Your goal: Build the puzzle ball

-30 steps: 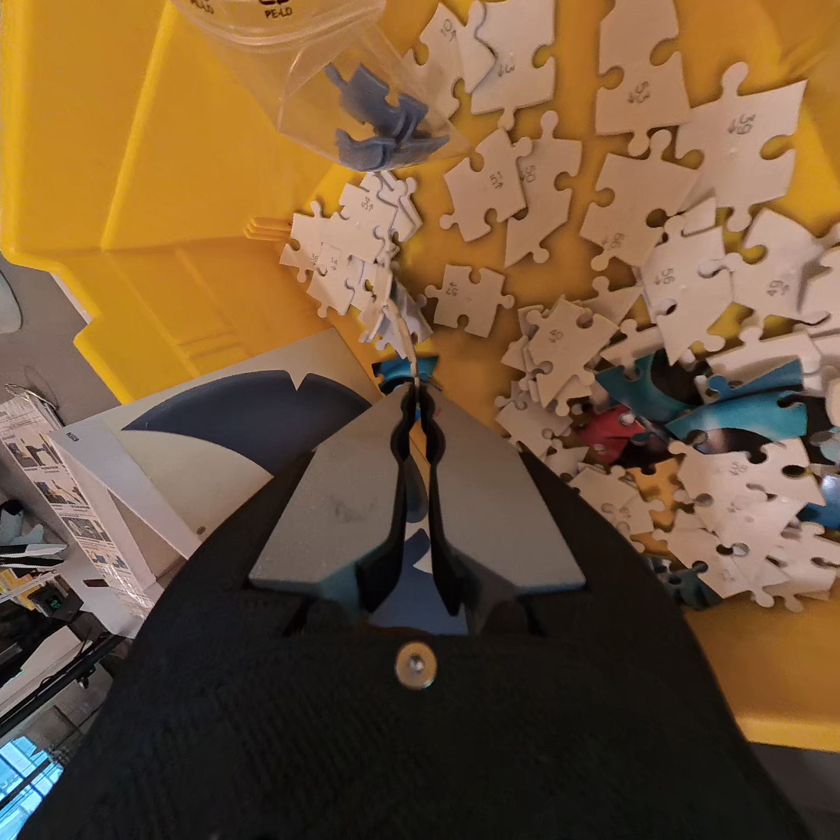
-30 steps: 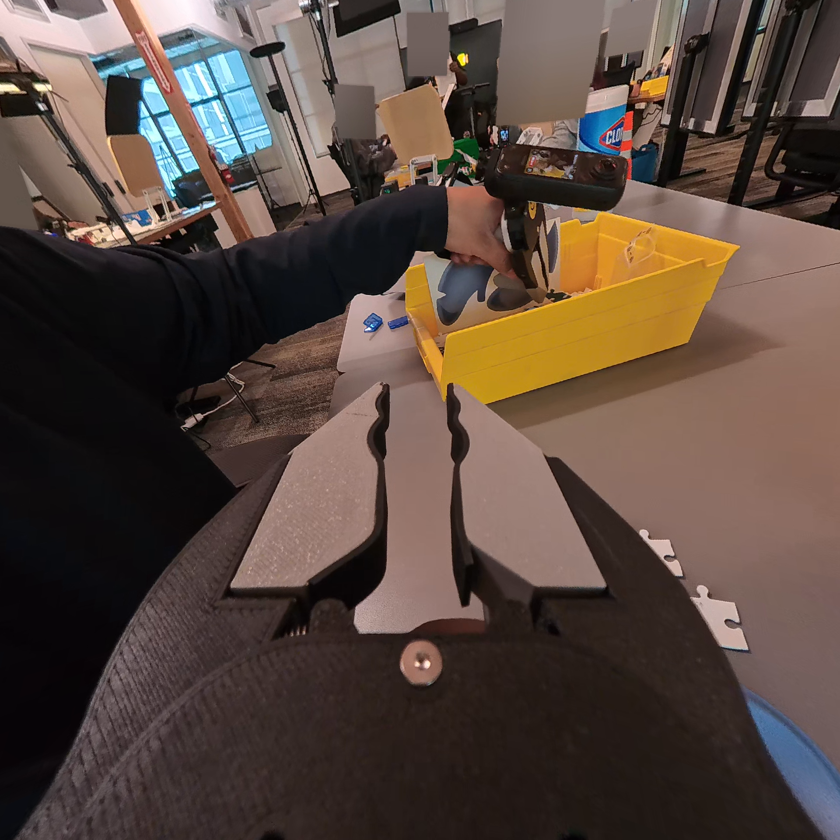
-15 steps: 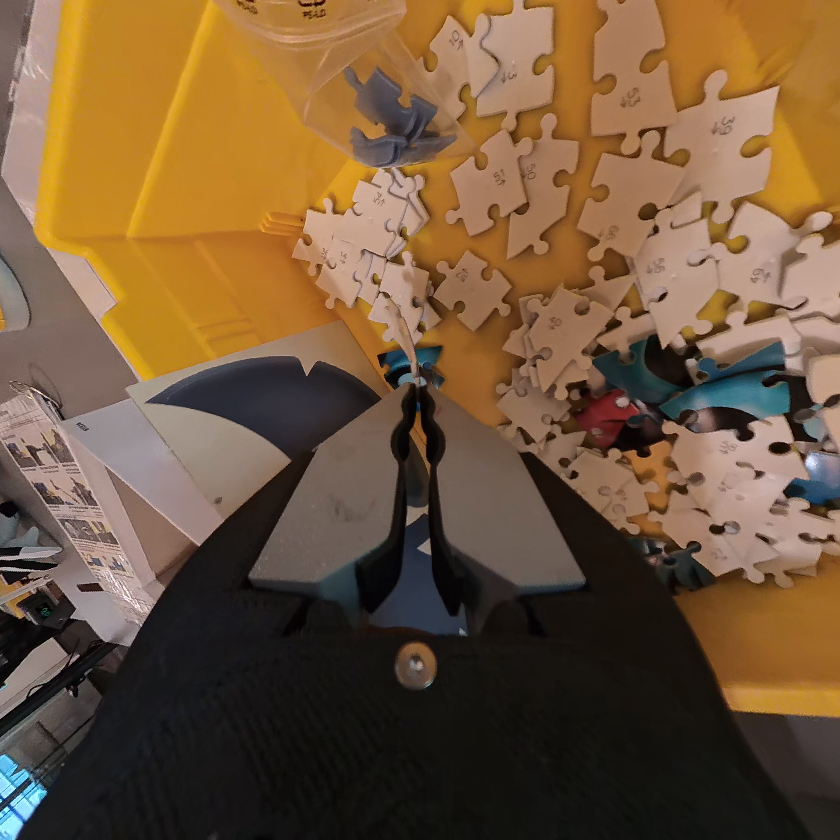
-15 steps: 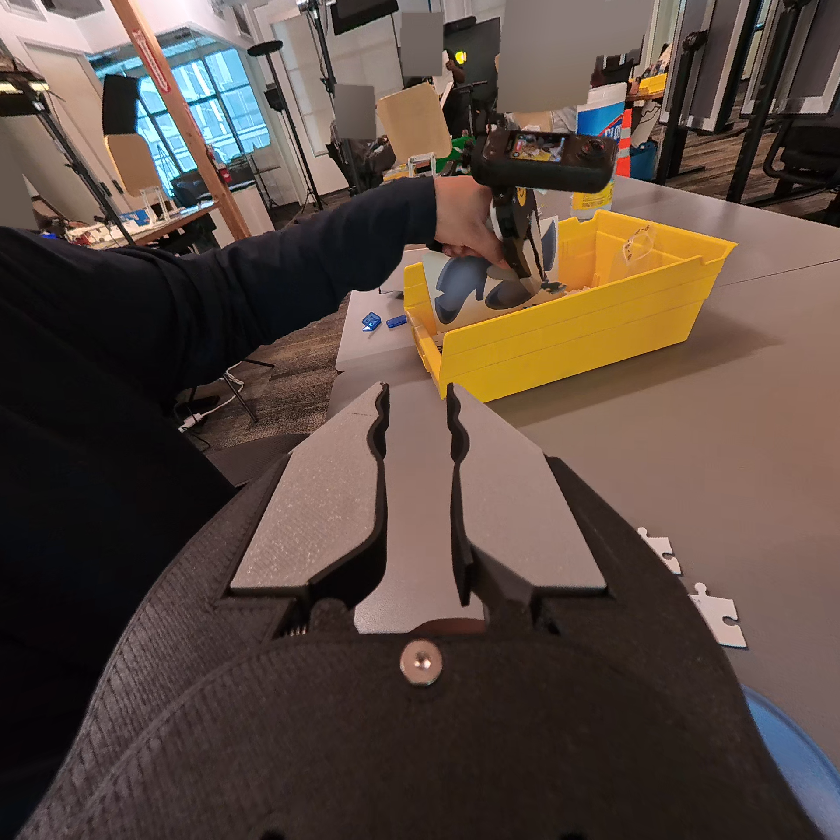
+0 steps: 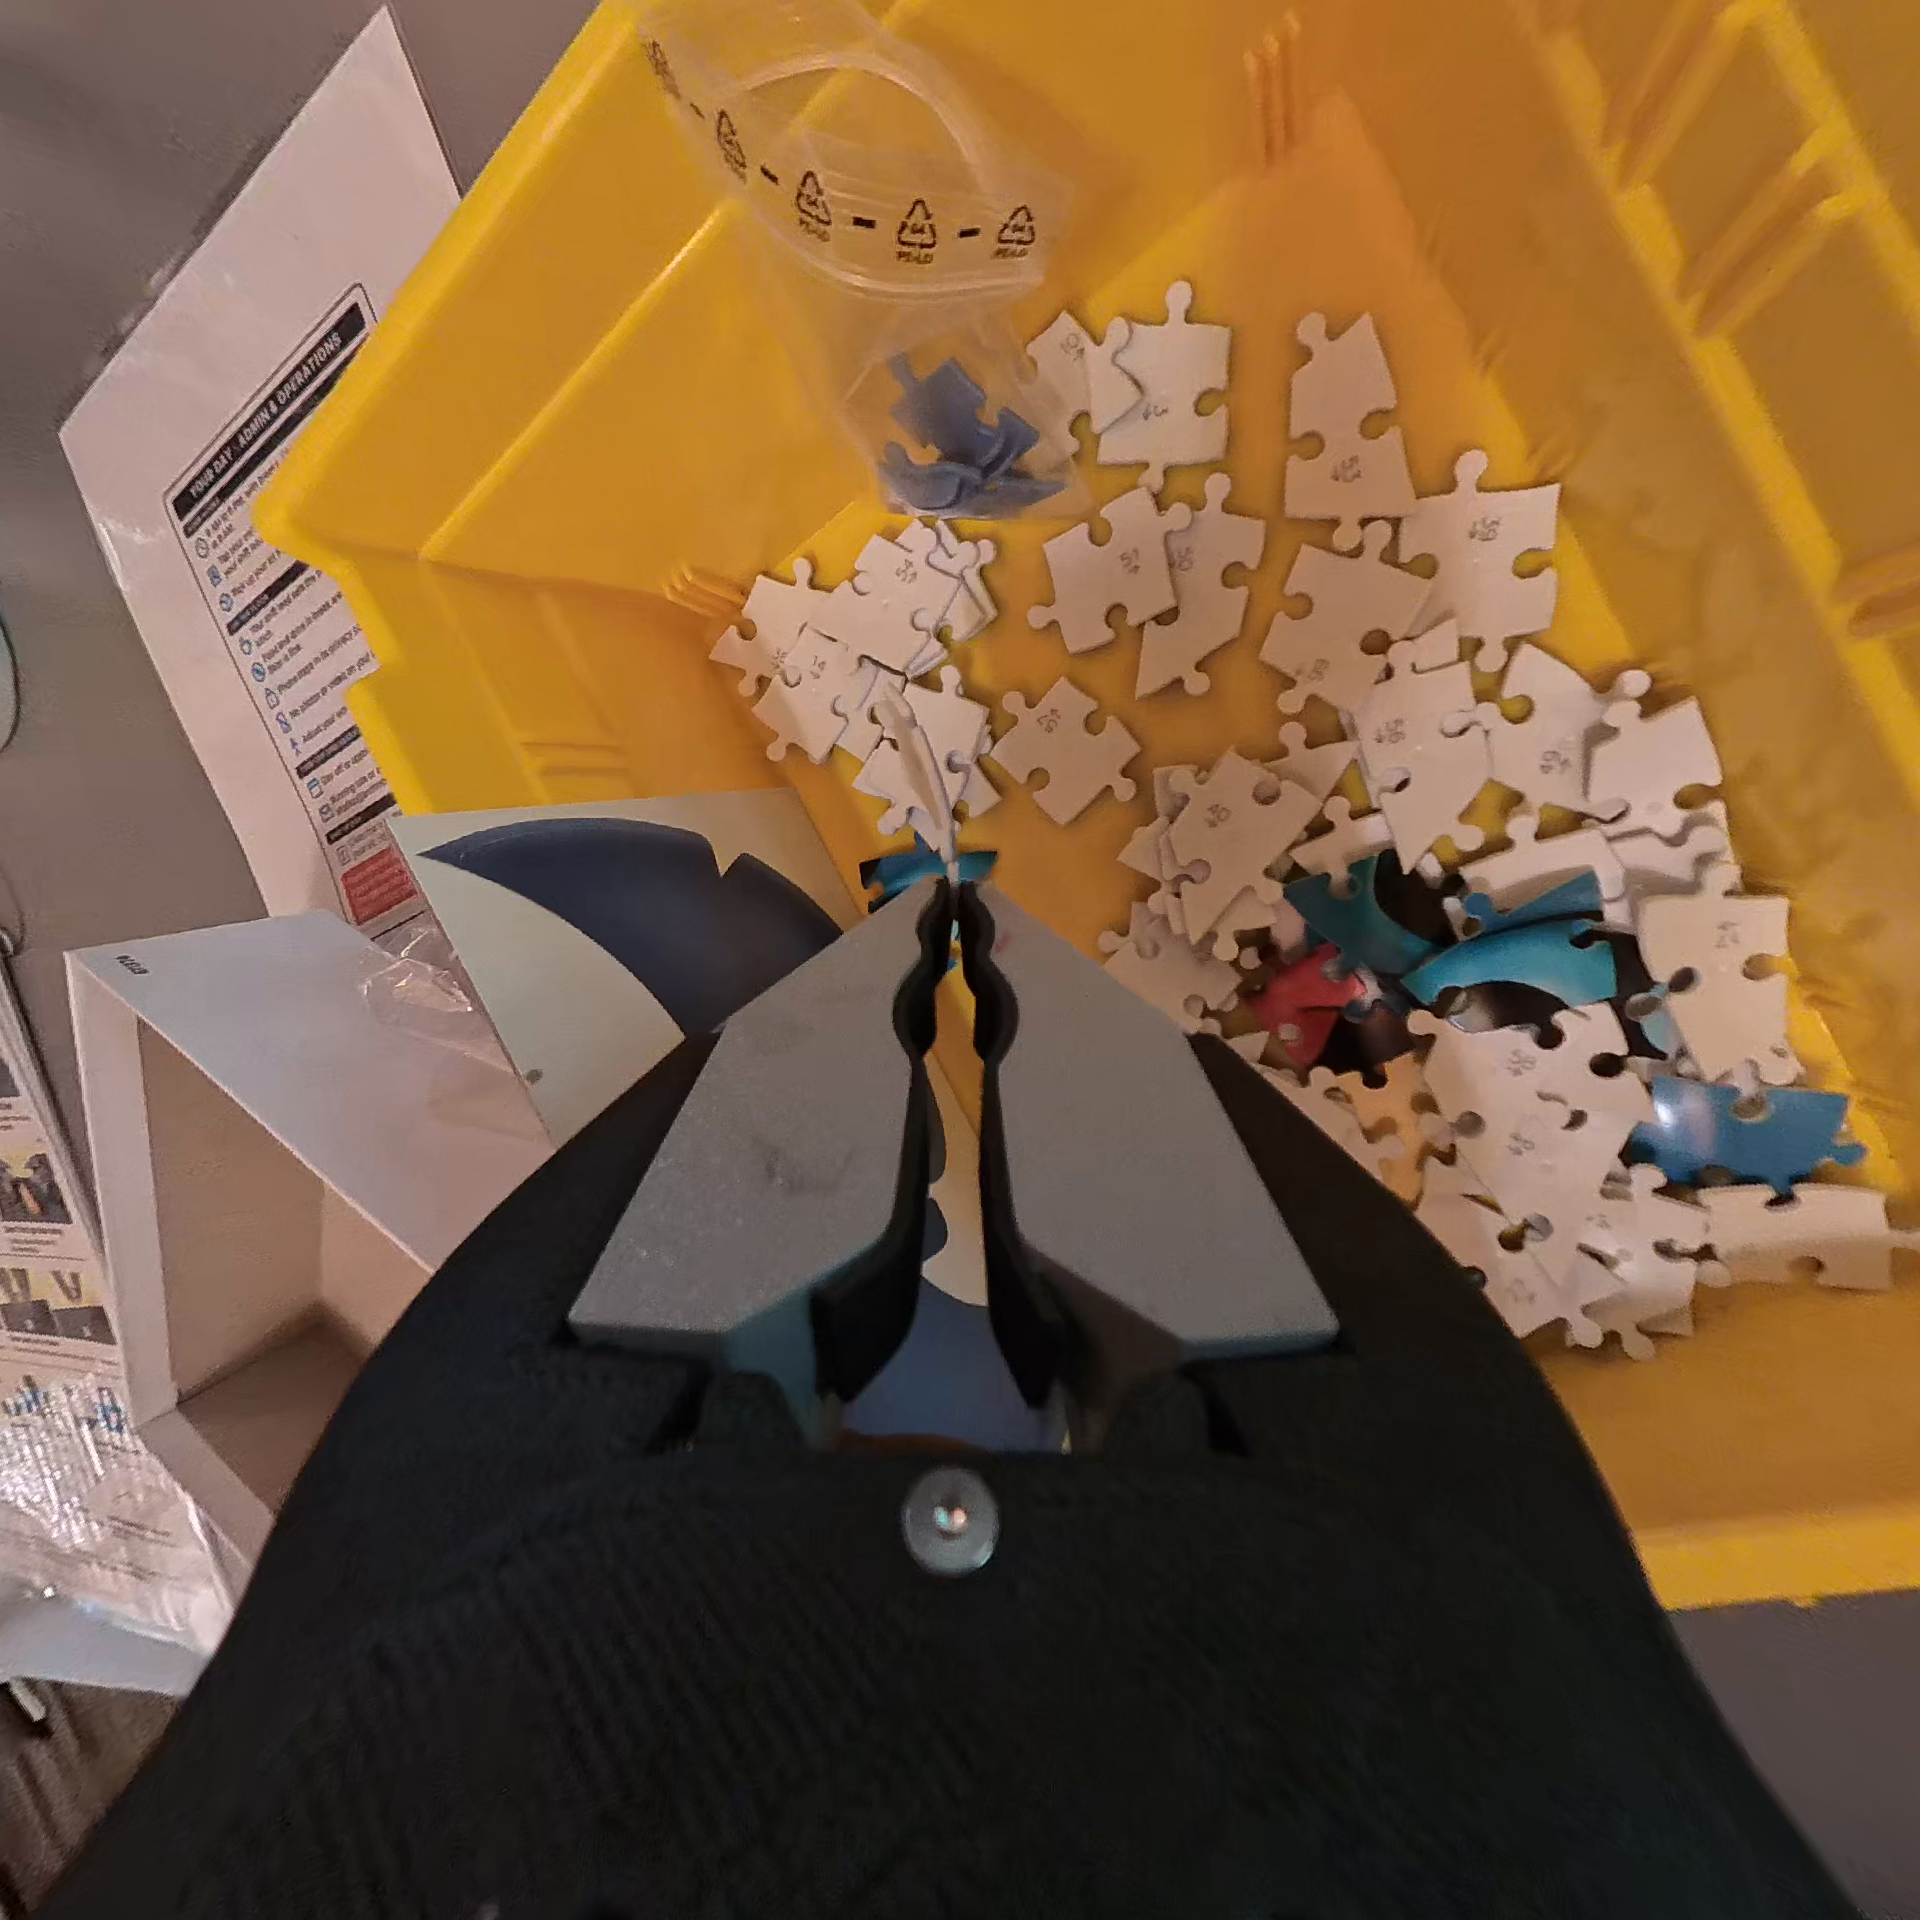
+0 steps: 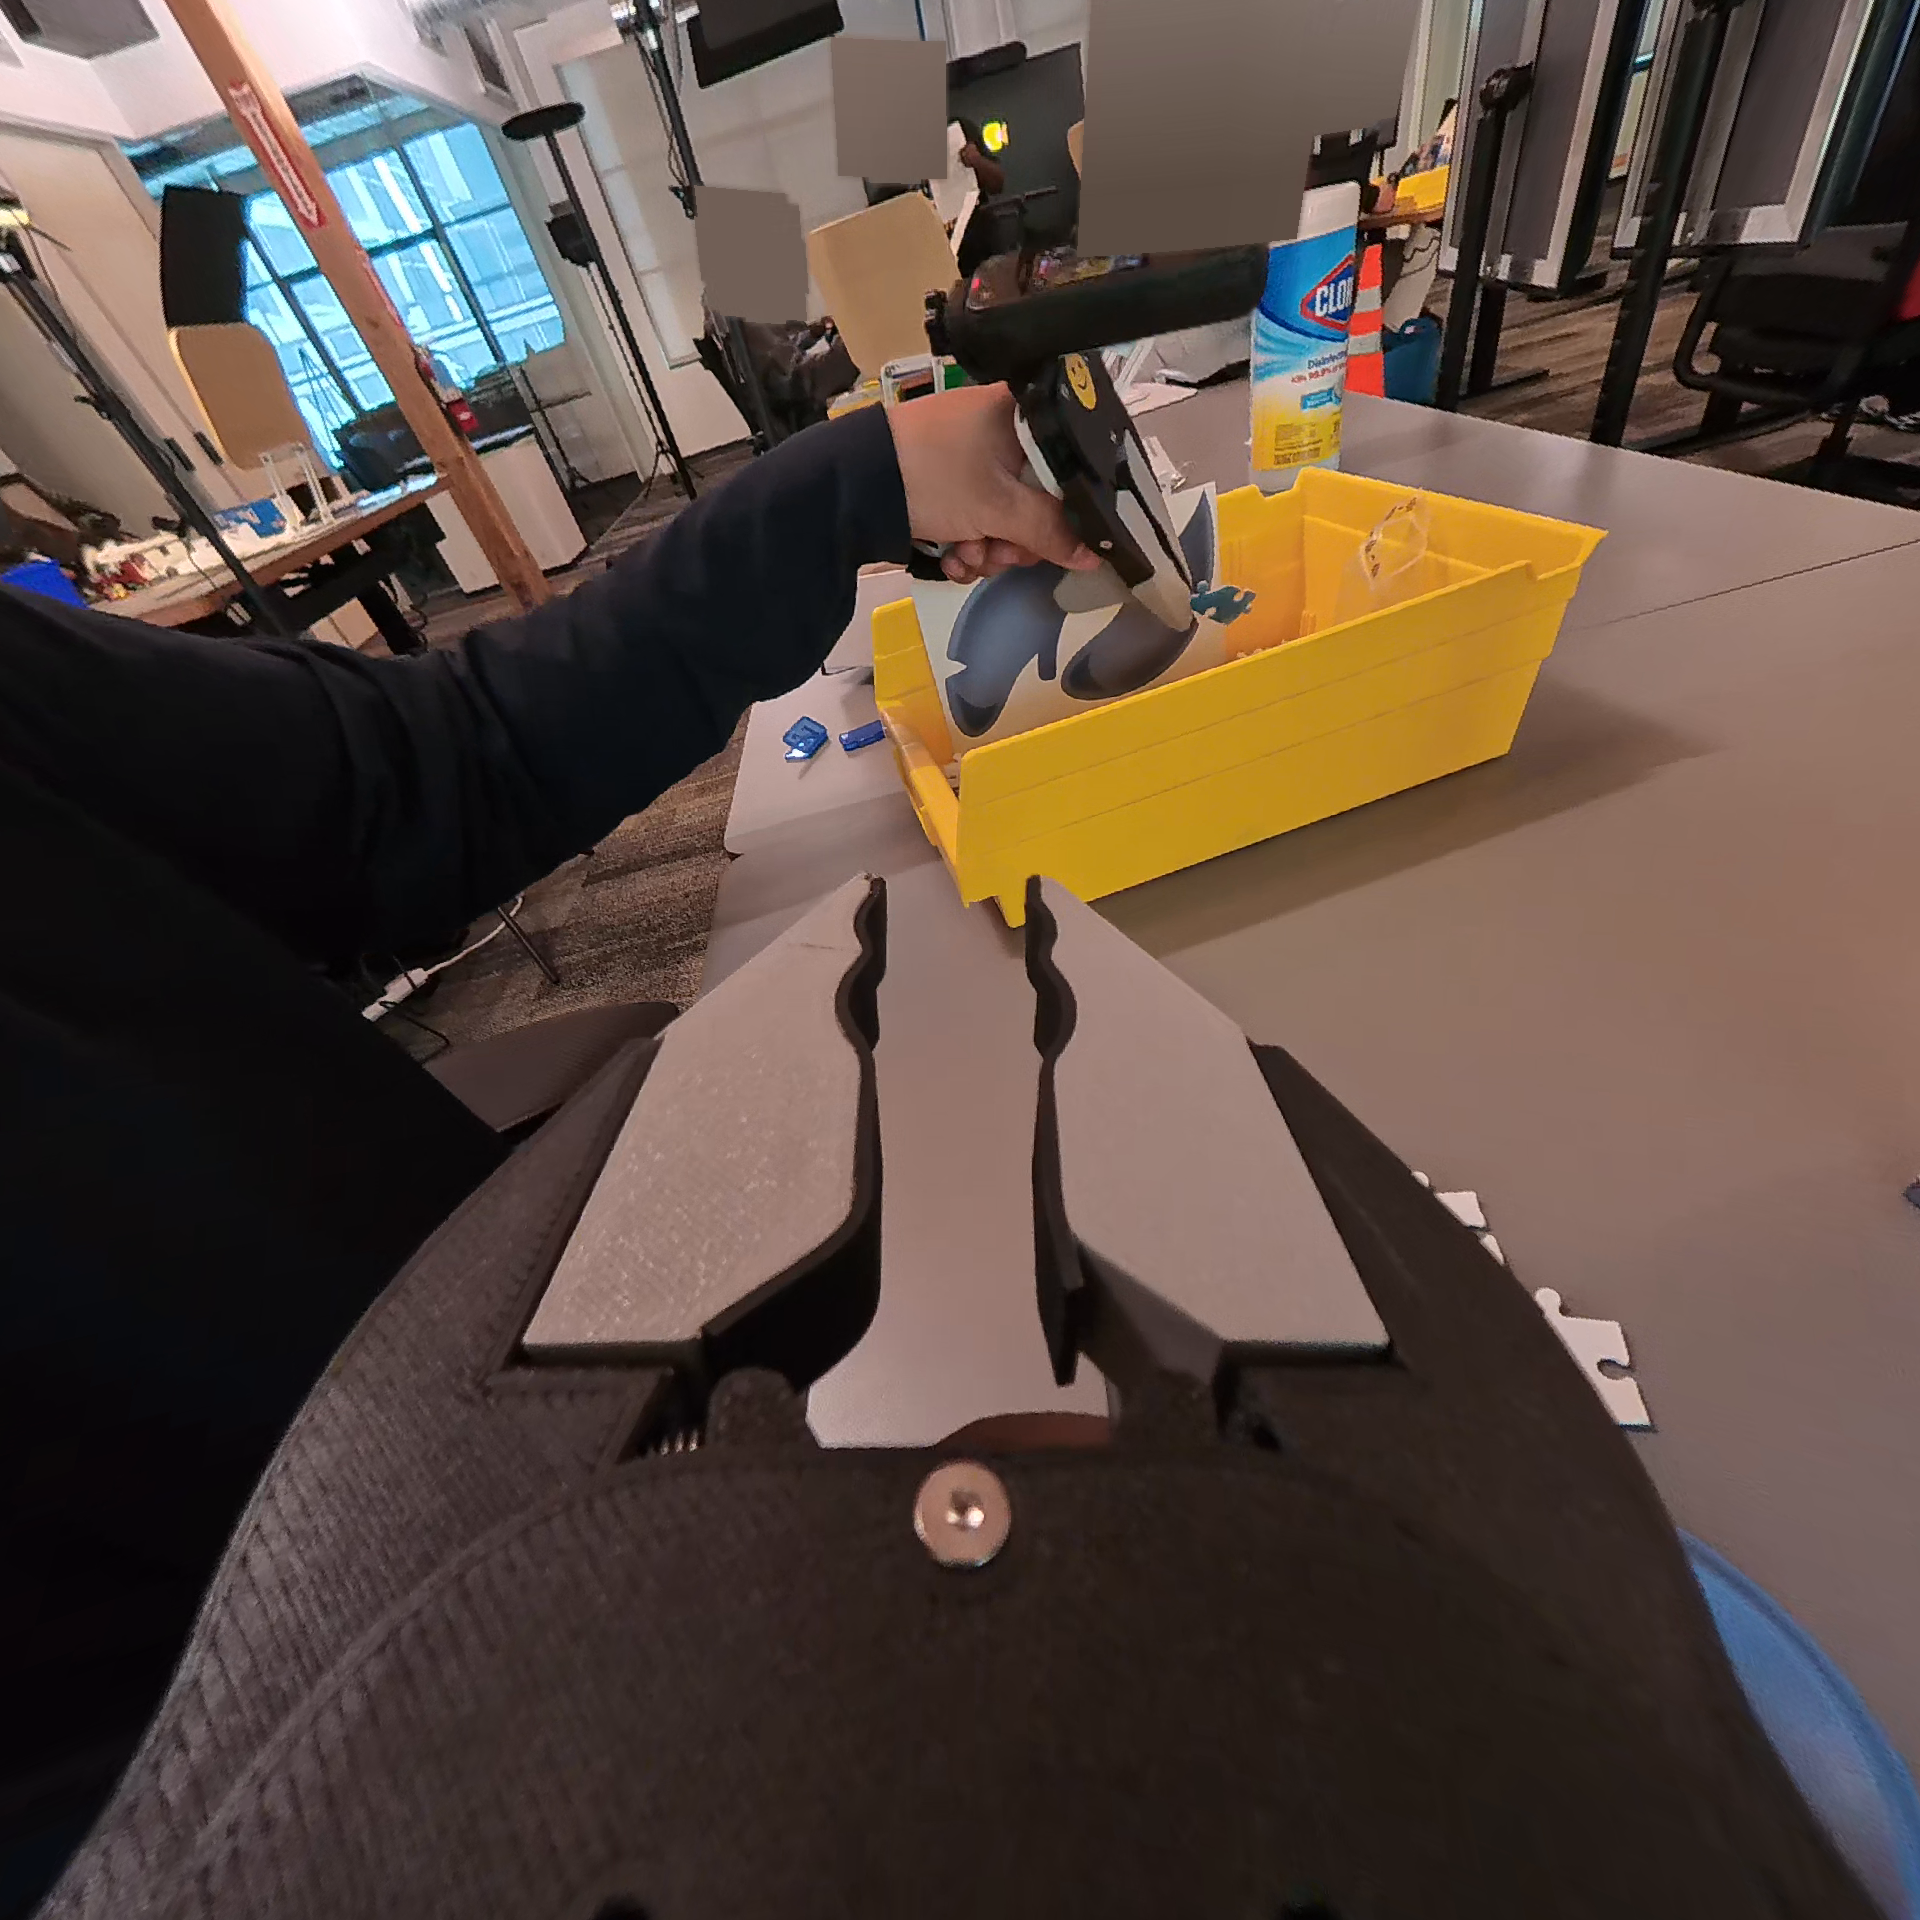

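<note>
My left gripper [image 5: 951, 888] is shut on one puzzle piece [image 5: 928, 779], seen edge-on, white with a blue face. It holds the piece above the yellow bin [image 5: 520, 436]. Several loose pieces [image 5: 1455, 935], mostly white side up, lie in the bin. The right wrist view shows the left gripper [image 6: 1174, 613] raised over the bin [image 6: 1247, 769] with the blue piece [image 6: 1221, 601] at its tips. My right gripper [image 6: 951, 904] is open and empty above the grey table.
A clear bag of blue parts [image 5: 956, 457] and a picture card [image 5: 582, 935] are in the bin. Two white pieces [image 6: 1590, 1361] lie on the table at right, beside a blue object [image 6: 1787, 1714]. A wipes canister [image 6: 1299, 343] stands behind the bin. The tips of one gripper are about 35 cm away from the tips of the other.
My left gripper has lifted away from the pile with the piece still in it, so more of the bin shows. My right gripper has stayed open and still.
</note>
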